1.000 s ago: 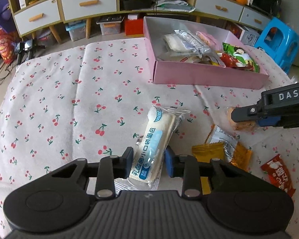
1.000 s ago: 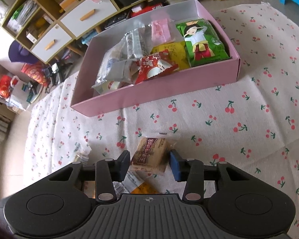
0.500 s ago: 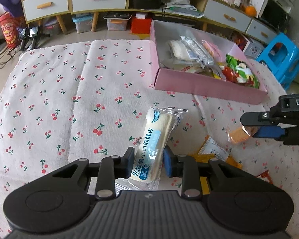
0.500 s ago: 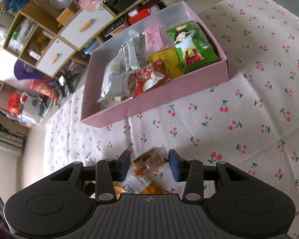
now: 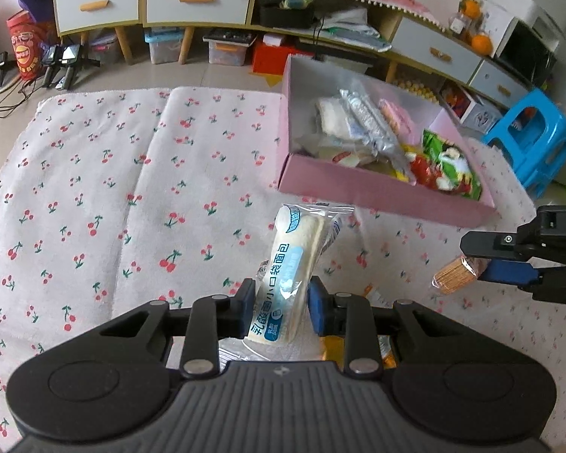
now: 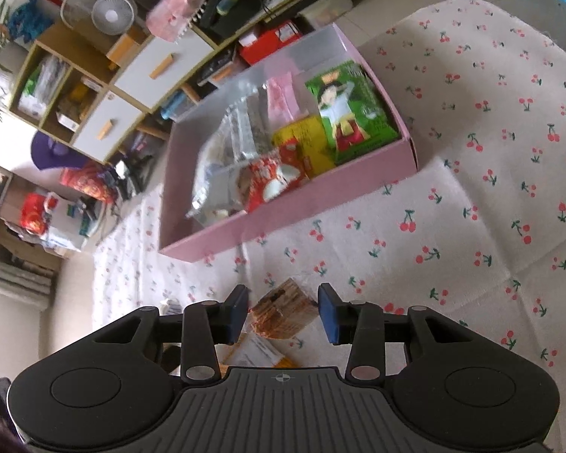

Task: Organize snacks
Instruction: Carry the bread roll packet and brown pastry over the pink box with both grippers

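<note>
White and pale blue, the long bread roll packet (image 5: pixel 287 281) stands tilted between the pads of the left gripper (image 5: pixel 279 311), which pinch its lower part and hold it above the cherry-print cloth (image 5: pixel 94 204). To the right, the right gripper (image 6: pixel 282 313) clamps a small brown biscuit pack (image 6: pixel 283 313) in clear wrap, also lifted clear of the cloth. Beyond both lies the pink box (image 5: pixel 377 188), already holding a green packet (image 6: pixel 352 113), a red packet (image 6: pixel 271 181) and several silvery ones. More yellow wrappers (image 6: pixel 260 353) lie on the cloth beneath the grippers. A blue stool (image 5: pixel 532 139) stands beside the box's far corner.
</note>
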Demonstrator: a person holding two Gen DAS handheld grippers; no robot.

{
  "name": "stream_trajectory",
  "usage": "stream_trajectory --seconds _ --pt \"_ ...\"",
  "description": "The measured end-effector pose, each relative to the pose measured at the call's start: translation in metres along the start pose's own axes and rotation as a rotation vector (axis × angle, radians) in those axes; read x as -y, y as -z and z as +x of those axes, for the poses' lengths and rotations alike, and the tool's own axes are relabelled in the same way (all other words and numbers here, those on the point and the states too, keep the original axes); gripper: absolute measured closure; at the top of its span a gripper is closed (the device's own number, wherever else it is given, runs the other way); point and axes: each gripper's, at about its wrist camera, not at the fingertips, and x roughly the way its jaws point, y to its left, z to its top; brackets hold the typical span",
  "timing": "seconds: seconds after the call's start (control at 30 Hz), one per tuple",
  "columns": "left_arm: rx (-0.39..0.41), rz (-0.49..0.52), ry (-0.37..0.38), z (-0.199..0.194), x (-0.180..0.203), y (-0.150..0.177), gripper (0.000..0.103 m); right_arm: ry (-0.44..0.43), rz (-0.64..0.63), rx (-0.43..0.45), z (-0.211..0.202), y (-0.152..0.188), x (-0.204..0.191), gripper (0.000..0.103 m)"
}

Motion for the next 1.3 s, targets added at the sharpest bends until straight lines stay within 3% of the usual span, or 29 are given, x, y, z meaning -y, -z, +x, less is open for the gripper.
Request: stream_trajectory --seconds 0.3,0.4,0.63,0.77,0.83,0.93,1.3 --pt "0.051 -0.068 0.000 -0.005 0.007 -0.016 0.077 -0.059 0.068 0.069 -0.025 -0.022 0.005 0.064" --pt "0.067 -0.074 0.006 -0.003 0.013 -0.028 0.077 -0.068 0.091 0.111 -0.034 -0.037 0.008 0.074" --pt "0.100 -0.071 0.014 0.008 0.029 -0.057 0.077 -0.068 0.094 0.153 -0.032 -0.063 0.017 0.071" --pt "0.097 -0.084 0.050 0.010 0.030 -0.051 0.077 -0.032 0.002 0.035 -0.015 -0.061 0.023 0.068" --pt "0.065 -0.080 0.041 0.013 0.029 -0.045 0.077 -0.032 -0.051 -0.015 -0.006 -0.057 0.026 0.053" --pt "0.034 -0.088 0.029 0.015 0.025 -0.035 0.077 -0.023 -0.132 -0.044 0.003 -0.050 0.025 0.048" --pt "0.023 -0.065 0.026 0.007 0.025 -0.018 0.077 0.003 -0.806 -0.071 0.029 -0.011 -0.013 0.035"
